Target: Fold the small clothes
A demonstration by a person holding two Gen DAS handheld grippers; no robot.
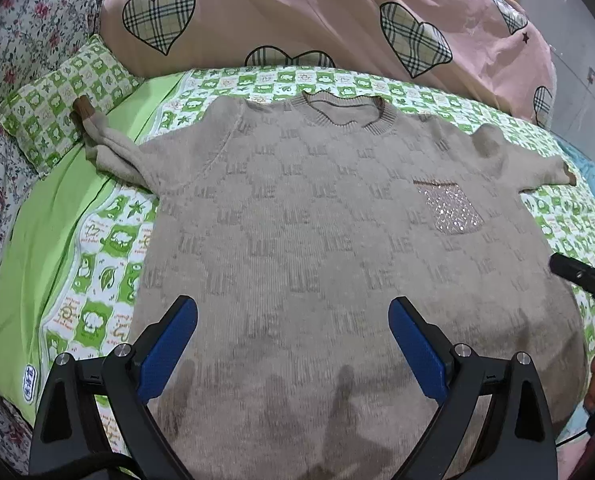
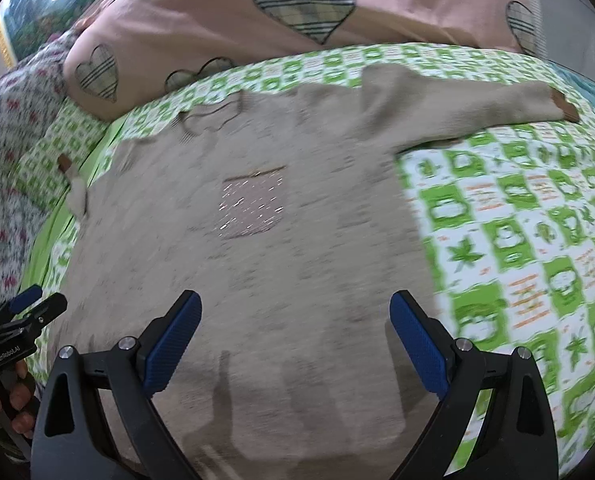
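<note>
beige knit sweater is lying spread flat, front up, on a green-and-white printed sheet, neckline at twelve o'clock. a sparkly chest pocket is sitting toward two o'clock in the left wrist view. one sleeve is reaching to ten o'clock, onto a matching small pillow; the other is stretched toward three o'clock. a pink quilt with plaid hearts is piled at twelve o'clock. the left gripper is being held above the hem, blue pads spread wide, gripping nothing. the right gripper is likewise being held spread and empty over the lower body (that view is motion-blurred).
</note>
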